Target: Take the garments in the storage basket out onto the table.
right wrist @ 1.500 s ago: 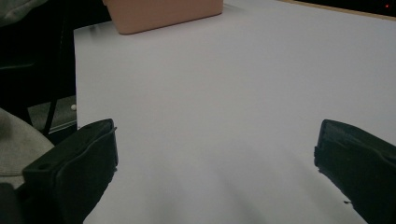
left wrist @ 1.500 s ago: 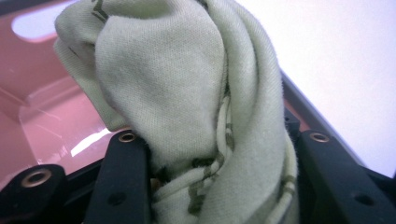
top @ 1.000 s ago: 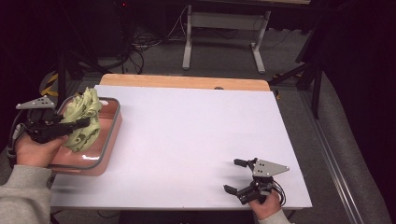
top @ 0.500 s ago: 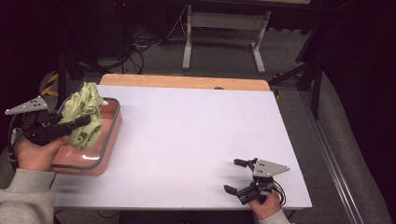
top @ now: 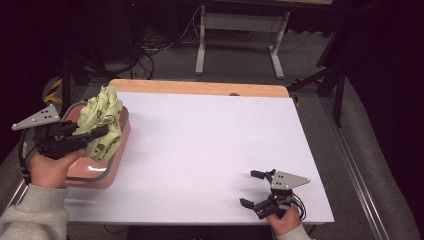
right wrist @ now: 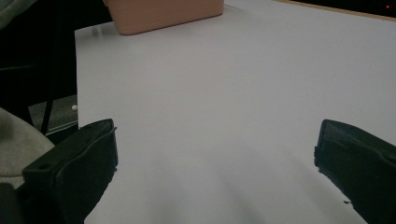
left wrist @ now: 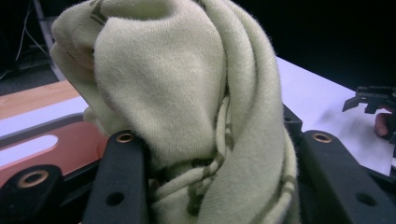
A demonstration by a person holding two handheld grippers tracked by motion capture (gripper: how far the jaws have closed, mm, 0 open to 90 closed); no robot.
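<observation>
A pale green cloth (top: 104, 120) is held by the left gripper (top: 95, 134) over a pink tray (top: 107, 170) at the left edge of the white surface (top: 210, 150). The jaws are clamped on the cloth, and it is bunched up between them in the left gripper view (left wrist: 187, 93). Dark stripes are seen on the cloth. The left hand (top: 50, 167) is wrapped around the gripper's handle. The right gripper (top: 252, 189) is held low at the near right part of the surface, well apart from the tray. Its jaws are spread wide, with nothing between them. A grey floor (top: 240, 60) and metal legs (top: 200, 42) are seen beyond the surface.
</observation>
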